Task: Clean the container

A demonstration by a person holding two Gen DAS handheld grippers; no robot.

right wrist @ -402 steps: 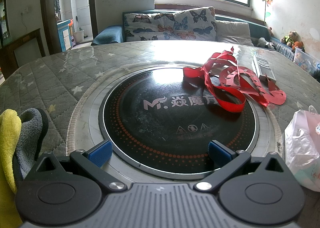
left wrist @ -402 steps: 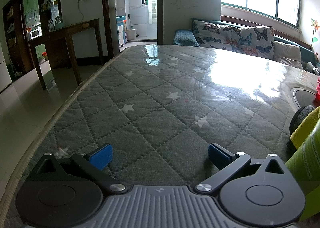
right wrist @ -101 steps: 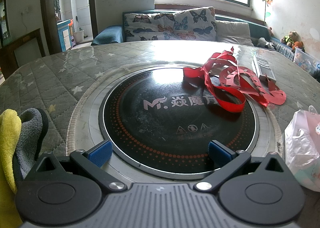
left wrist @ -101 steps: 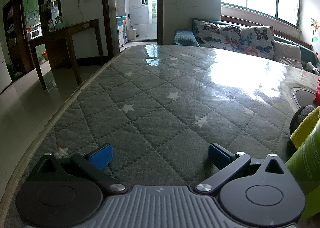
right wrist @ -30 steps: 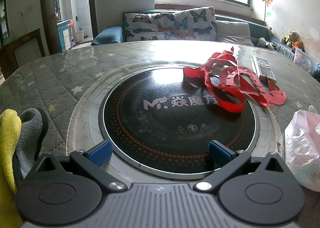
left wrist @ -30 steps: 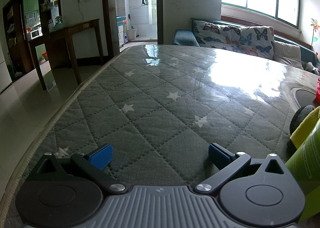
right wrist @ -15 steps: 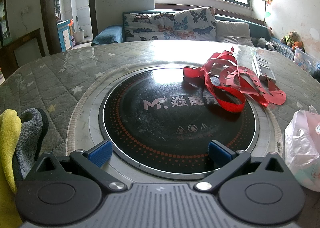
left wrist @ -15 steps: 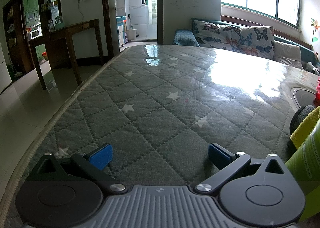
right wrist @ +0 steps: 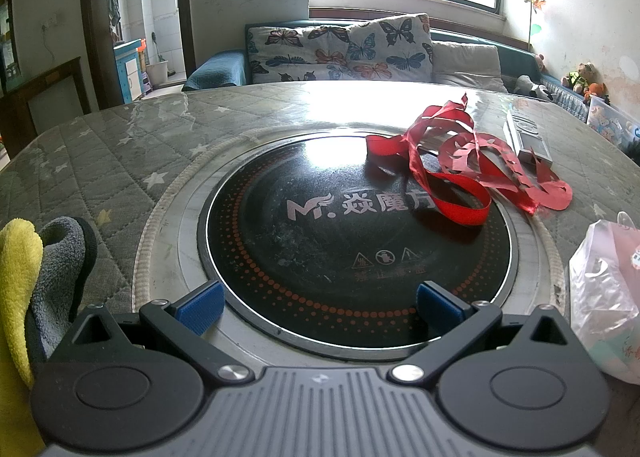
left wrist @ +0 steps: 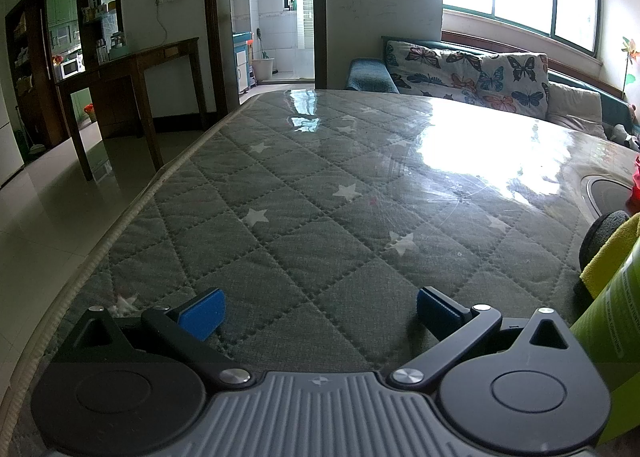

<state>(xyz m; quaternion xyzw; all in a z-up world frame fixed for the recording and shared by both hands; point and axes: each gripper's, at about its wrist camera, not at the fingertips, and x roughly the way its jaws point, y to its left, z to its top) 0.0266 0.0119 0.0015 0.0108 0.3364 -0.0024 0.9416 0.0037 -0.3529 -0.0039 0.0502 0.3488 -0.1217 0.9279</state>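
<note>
Quilted table bears upright green container beside left gripper

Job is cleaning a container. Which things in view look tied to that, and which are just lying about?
Likely for the job:
yellow cloth
grey cloth
green bottle, only its edge in view
left gripper and right gripper, both open and empty

Just lying about:
red ribbon
plastic bag
built-in cooktop
flat grey box

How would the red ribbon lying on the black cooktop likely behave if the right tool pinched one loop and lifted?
The red ribbon looks thin and loosely tangled, so it would probably hang limp and trail. It seems light. Its cut-out paper-like strip may tear easily.
</note>
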